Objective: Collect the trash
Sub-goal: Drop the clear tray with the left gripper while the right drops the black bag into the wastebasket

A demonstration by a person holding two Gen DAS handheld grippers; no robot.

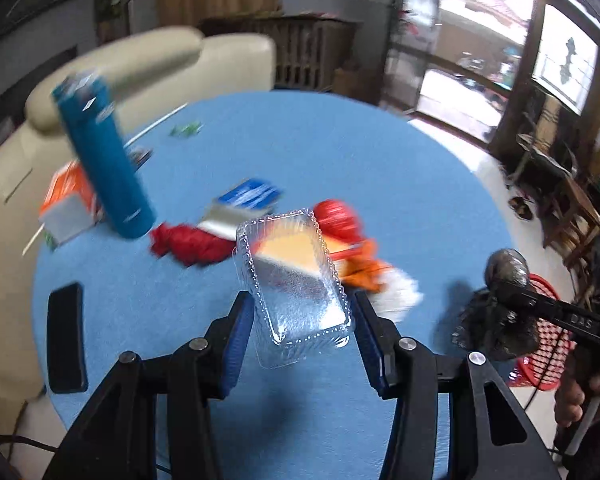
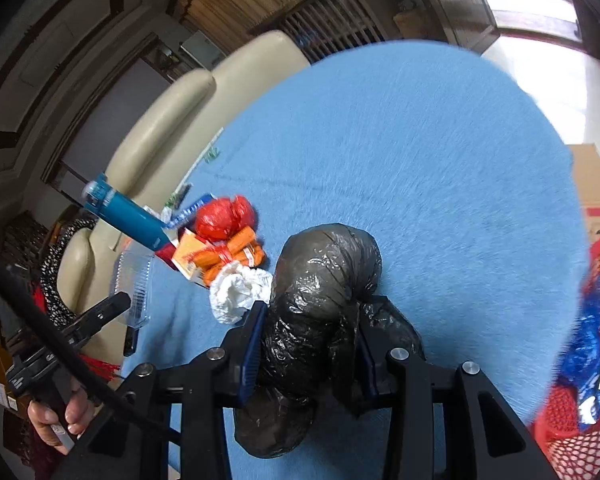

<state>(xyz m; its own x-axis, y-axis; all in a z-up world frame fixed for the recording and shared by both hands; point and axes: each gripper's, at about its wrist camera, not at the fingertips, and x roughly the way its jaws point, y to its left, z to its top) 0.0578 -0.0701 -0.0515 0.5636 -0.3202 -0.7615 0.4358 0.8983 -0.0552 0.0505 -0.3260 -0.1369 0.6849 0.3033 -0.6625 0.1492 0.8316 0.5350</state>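
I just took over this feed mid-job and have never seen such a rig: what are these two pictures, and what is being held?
No robot: a person holds two hand grippers, each with a camera looking along its fingers. The left gripper straddles a clear plastic container; whether it grips is unclear. The right gripper squeezes a black trash bag. On the blue table lie a teal bottle, red bag, white crumpled plastic and black phone. A red basket sits at the right.
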